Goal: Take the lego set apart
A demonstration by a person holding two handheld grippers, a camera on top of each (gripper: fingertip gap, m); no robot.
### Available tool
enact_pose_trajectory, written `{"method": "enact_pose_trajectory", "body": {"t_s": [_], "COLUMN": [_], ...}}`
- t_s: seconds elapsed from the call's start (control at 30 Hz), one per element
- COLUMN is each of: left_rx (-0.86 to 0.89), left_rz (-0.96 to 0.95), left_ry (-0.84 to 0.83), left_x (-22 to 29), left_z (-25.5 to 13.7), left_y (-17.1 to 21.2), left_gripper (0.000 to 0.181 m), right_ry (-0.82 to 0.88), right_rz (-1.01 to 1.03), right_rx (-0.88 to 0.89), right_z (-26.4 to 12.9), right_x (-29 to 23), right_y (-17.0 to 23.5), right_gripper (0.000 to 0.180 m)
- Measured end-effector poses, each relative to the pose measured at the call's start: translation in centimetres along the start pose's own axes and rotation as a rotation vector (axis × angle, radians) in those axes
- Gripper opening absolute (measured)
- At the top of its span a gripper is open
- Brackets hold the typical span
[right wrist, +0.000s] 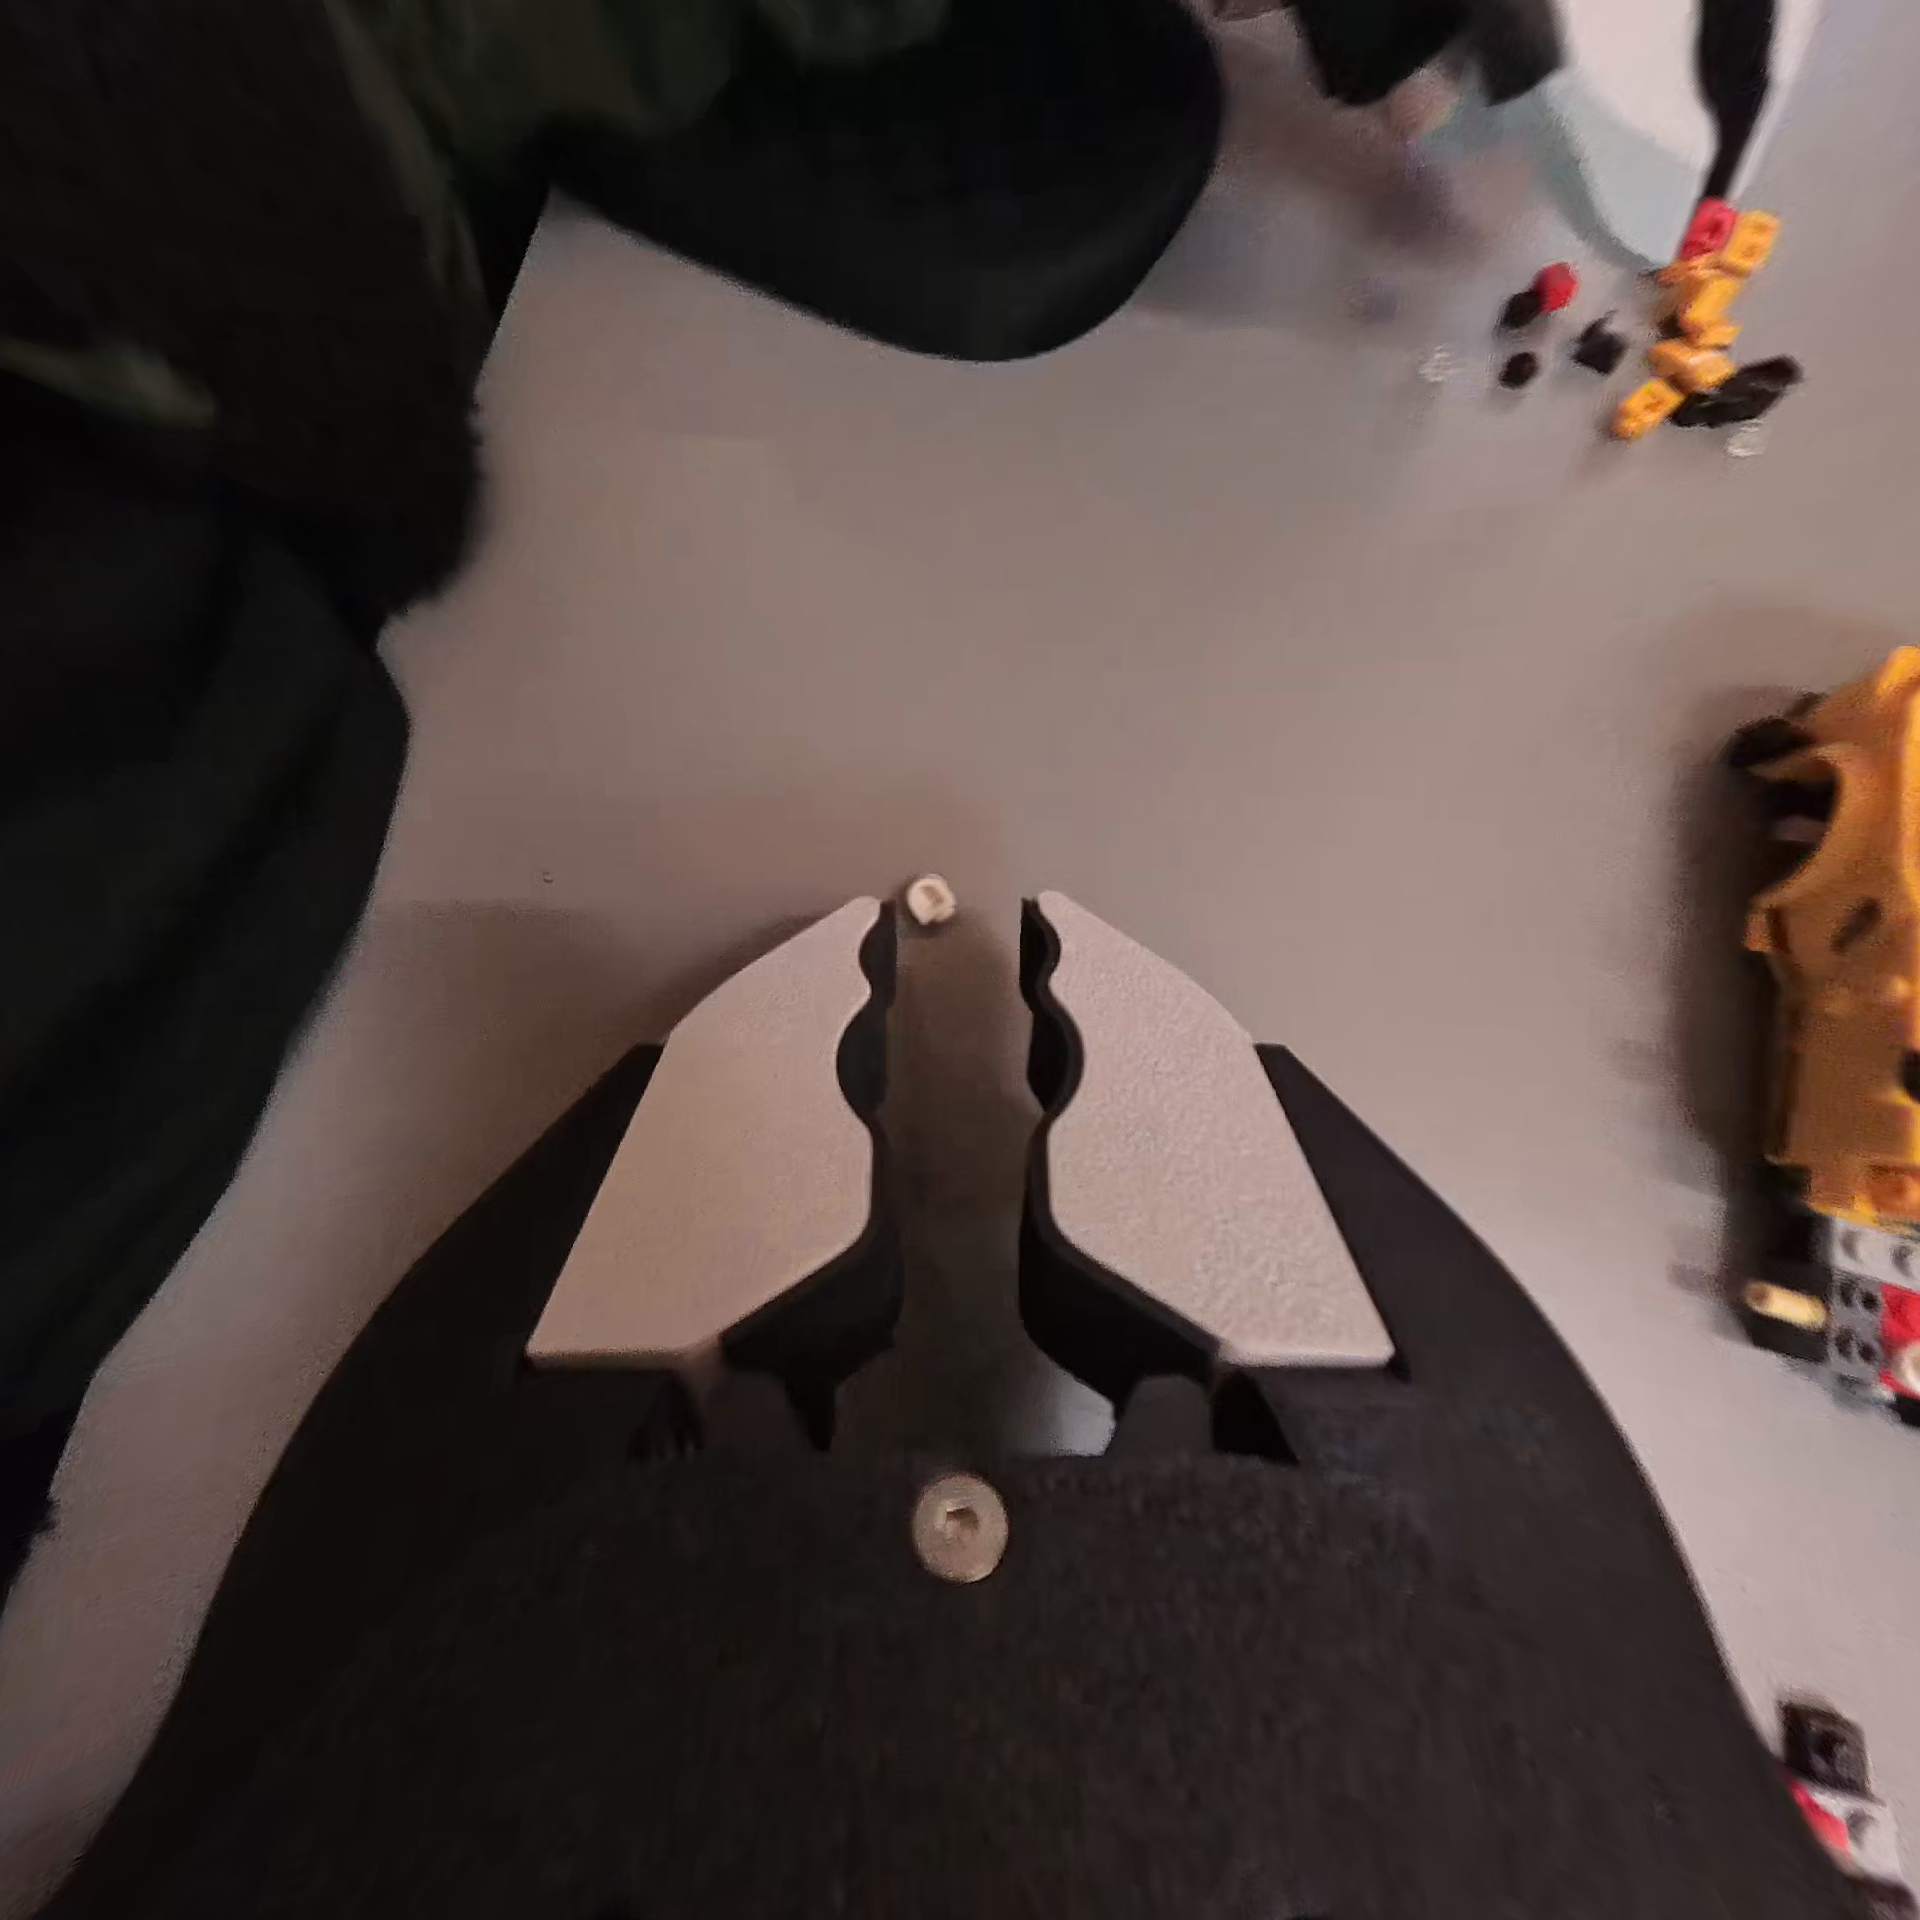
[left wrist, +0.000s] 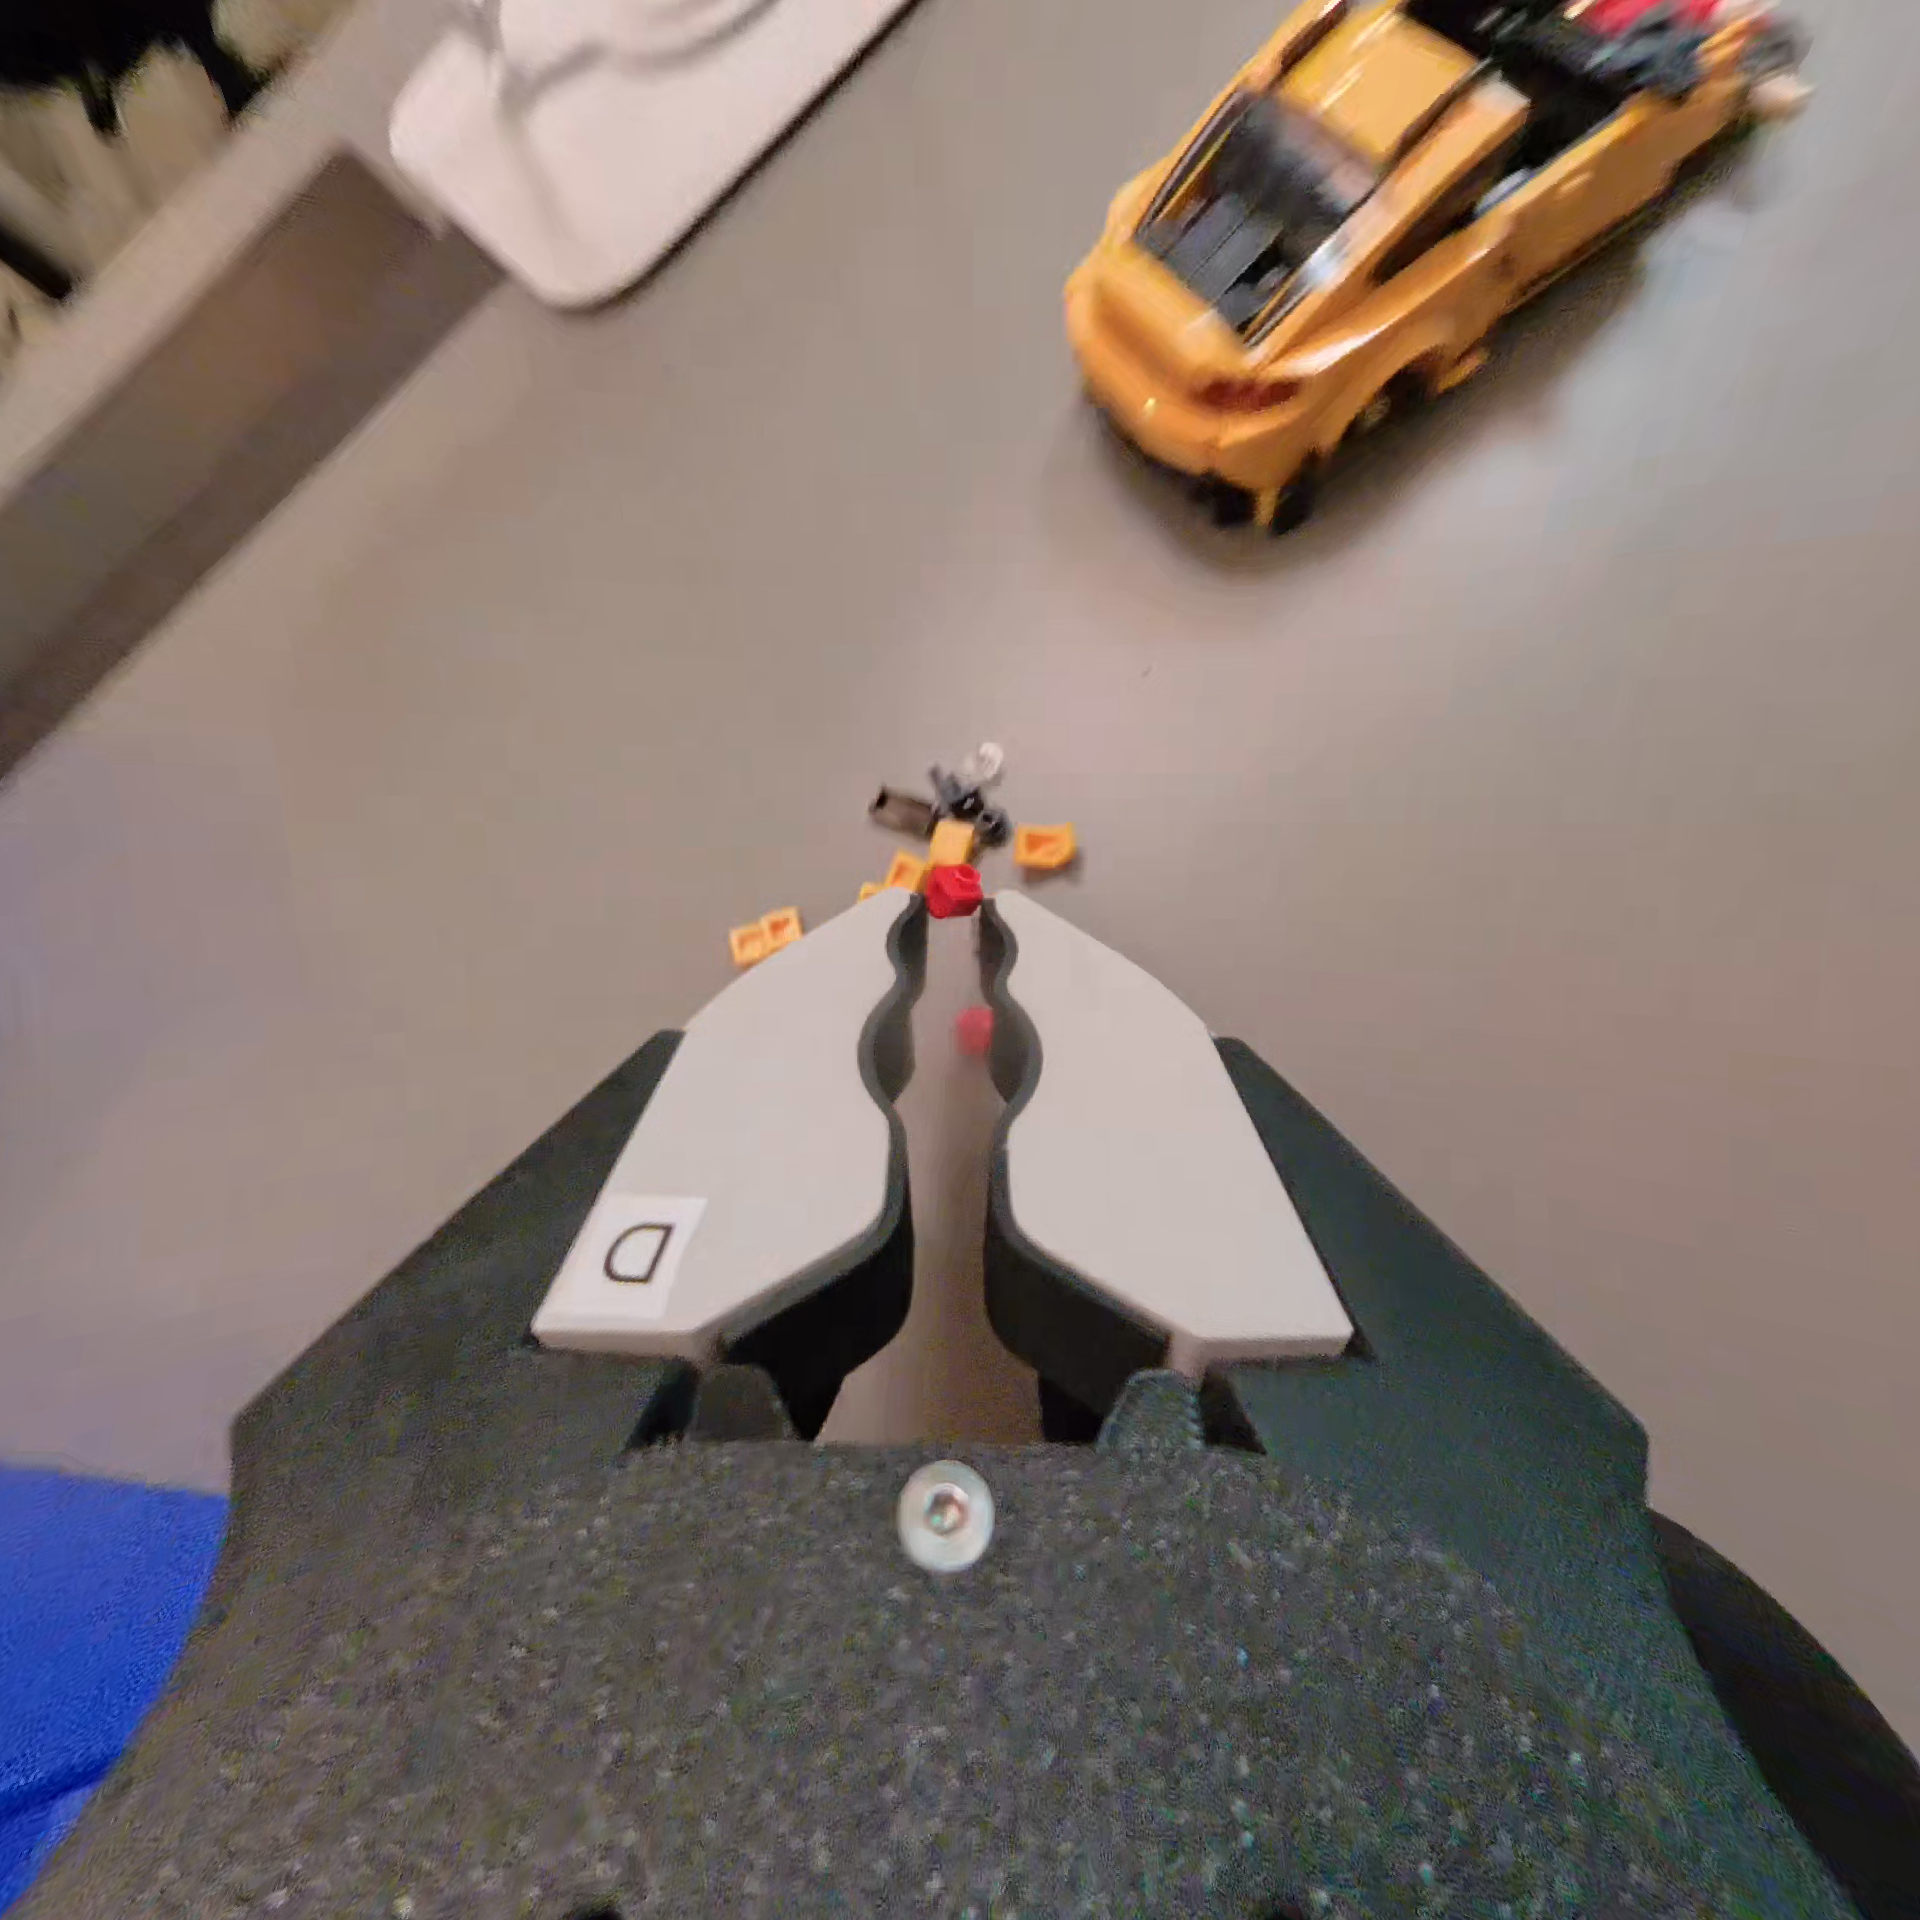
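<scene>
The yellow lego car [left wrist: 1351, 260] stands on the grey table at the upper right; part of it shows at the right edge of the right wrist view [right wrist: 1839, 987]. My left gripper [left wrist: 951, 912] is closed on a small red piece [left wrist: 954, 891] at its fingertips, just above a pile of loose orange and black pieces [left wrist: 956, 831]. A second red piece [left wrist: 974, 1029] shows blurred through the gap between the fingers. My right gripper [right wrist: 956, 909] is open and empty. A tiny white piece [right wrist: 928, 896] lies on the table by its left fingertip. The pile also shows far off in the right wrist view [right wrist: 1683, 332].
A white flat object [left wrist: 623, 135] lies at the far left near the table edge. A blue thing [left wrist: 83, 1621] is at the lower left. A person's dark sleeve [right wrist: 312, 416] covers the left side. A few loose pieces [right wrist: 1829, 1787] lie at the lower right. My right fingertips sit around 20 centimeters from my left ones. My left gripper's tips are some 30 centimeters from the white flat object [left wrist: 623, 135].
</scene>
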State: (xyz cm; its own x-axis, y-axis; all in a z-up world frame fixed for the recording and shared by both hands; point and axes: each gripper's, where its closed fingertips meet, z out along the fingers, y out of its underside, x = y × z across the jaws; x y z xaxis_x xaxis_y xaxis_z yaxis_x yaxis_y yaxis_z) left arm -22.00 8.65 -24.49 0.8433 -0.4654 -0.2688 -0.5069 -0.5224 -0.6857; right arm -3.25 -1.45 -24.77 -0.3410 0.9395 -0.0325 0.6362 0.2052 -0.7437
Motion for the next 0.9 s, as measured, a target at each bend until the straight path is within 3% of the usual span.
{"method": "enact_pose_trajectory", "body": {"t_s": [0.23,0.37,0.57,0.9], "left_rx": [-0.091,0.087,0.327,0.326], "left_rz": [-0.090,-0.045,0.056,0.192], "left_ry": [-0.031,0.034,0.297,0.451], "left_x": [-1.1,0.1,5.2,9.8], "left_z": [0.7,-0.7,-3.4,-3.6], "left_y": [1.9,-1.3,-5.1,-5.1], "left_gripper": [0.038,0.035,0.027,0.024], "right_ry": [0.019,0.021,0.039,0.064], "right_rz": [-0.043,-0.052,-0.026,-0.059], "right_rx": [-0.061,-0.067,-0.036,-0.102], "right_z": [1.2,1.6,1.2,1.3], "right_x": [-0.4,-0.5,0.1,0.3], "right_y": [0.3,0.4,0.0,0.9], "right_gripper": [0.019,0.009,0.001,0.009]}}
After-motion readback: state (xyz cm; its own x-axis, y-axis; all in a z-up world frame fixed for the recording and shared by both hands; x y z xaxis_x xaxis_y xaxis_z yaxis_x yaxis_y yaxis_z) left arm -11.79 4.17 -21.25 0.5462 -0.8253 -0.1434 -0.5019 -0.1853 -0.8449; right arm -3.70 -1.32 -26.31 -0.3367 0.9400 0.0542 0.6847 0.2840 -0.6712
